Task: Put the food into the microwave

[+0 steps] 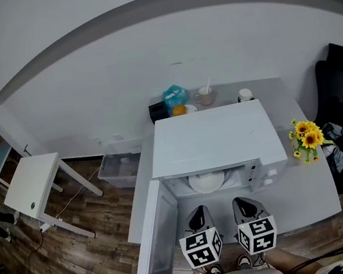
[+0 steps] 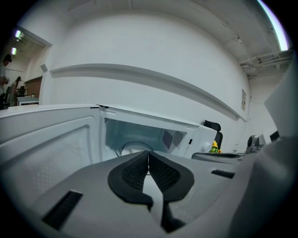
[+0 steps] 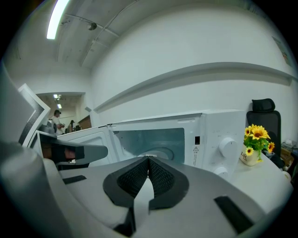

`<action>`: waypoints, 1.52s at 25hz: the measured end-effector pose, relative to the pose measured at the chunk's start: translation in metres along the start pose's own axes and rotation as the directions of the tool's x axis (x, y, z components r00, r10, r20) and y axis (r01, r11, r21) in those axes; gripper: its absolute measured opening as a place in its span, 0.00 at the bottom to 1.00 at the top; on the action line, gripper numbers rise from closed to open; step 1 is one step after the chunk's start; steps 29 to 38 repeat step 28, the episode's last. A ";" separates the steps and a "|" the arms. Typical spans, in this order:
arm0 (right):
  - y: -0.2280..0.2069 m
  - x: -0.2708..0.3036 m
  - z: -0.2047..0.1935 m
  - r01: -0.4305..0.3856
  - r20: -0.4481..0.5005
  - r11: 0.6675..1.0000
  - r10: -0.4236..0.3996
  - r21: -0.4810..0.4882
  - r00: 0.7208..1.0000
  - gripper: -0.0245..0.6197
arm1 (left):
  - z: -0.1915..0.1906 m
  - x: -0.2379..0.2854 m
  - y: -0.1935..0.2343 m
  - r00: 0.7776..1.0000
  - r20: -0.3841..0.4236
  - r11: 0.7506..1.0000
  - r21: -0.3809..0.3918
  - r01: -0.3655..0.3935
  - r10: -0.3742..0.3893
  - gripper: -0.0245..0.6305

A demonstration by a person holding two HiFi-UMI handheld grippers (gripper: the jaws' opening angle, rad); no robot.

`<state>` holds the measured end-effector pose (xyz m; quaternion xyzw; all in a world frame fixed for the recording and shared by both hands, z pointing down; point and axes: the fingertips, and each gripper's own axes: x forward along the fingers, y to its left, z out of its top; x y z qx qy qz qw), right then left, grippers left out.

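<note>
Head view: left gripper (image 1: pixel 197 210) and right gripper (image 1: pixel 242 200) hang clenched and empty at the table's (image 1: pixel 312 202) front edge, facing the microwave (image 1: pixel 214 139). Its door (image 1: pixel 156 233) is swung left for access. A white dish (image 1: pixel 206 183) sits inside, but whether it carries food cannot be told.

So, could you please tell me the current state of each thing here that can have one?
microwave door: swung wide open to the left.
microwave: cavity open, with a round white plate inside.
left gripper: jaws together, holding nothing.
right gripper: jaws together, holding nothing.
sunflower pot: upright to the right of the microwave.
cup: upright behind the microwave.
</note>
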<state>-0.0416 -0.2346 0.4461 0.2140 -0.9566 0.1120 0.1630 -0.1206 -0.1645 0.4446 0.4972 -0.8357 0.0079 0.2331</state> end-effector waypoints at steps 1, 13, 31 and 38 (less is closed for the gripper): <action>0.001 0.000 -0.001 -0.002 -0.004 1.000 0.002 -0.006 1.000 0.07 | 0.000 -0.001 0.001 1.000 0.000 1.000 -0.001 -0.002 0.002 0.05; 0.005 -0.011 -0.002 0.014 0.000 1.000 -0.014 -0.019 1.000 0.06 | -0.007 -0.010 0.003 1.000 -0.009 1.000 -0.004 -0.001 0.001 0.05; -0.003 -0.022 -0.009 0.056 -0.007 0.998 -0.056 -0.007 0.998 0.06 | -0.013 -0.010 -0.004 0.999 -0.030 1.000 0.006 0.020 -0.020 0.05; -0.003 -0.022 -0.009 0.056 -0.007 0.998 -0.056 -0.007 0.998 0.06 | -0.013 -0.010 -0.004 0.999 -0.030 1.000 0.006 0.020 -0.020 0.05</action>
